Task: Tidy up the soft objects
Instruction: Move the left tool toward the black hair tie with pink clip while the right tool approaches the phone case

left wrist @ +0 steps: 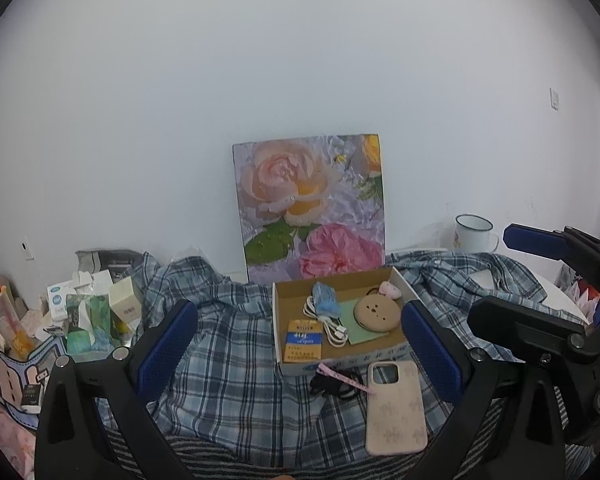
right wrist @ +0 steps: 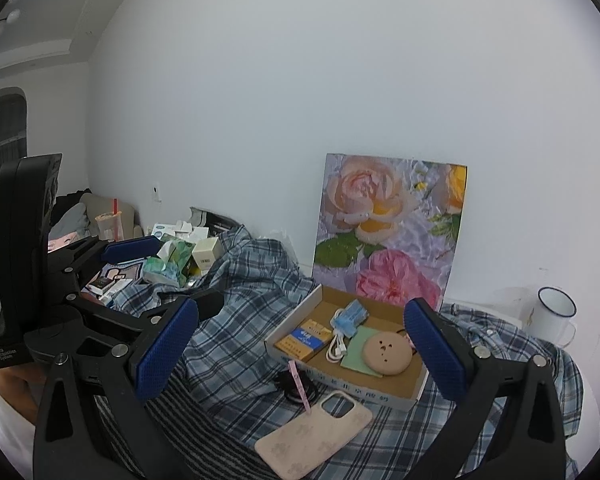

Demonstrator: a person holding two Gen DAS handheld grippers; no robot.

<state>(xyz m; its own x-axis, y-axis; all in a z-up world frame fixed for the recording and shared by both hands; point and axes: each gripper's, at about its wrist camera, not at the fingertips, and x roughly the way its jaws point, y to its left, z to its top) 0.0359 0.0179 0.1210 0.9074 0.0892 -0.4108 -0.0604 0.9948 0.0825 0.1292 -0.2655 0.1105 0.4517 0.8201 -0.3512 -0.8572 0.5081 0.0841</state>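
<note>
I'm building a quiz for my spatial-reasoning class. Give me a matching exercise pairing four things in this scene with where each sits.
Things:
1. round tan bear-face compact
2. pink phone case
3. white enamel mug
4. floral rose picture

Places:
A. leaning against the wall
B. inside the cardboard box
C. on the plaid shirt, in front of the box
D. far right, near the wall

Pairs: 1-B, 2-C, 3-D, 4-A

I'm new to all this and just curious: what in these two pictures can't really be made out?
- Printing on the orange and blue packet in the cardboard box: too small in both views.
- The black item in front of the box: partly hidden under the pink strap; unidentifiable.
- What lies beneath the plaid shirt: covered.
- Boxes and cup at left: cut by the left wrist view's edge and the left gripper.
- Lower shirt: blocked by the right gripper.
</note>
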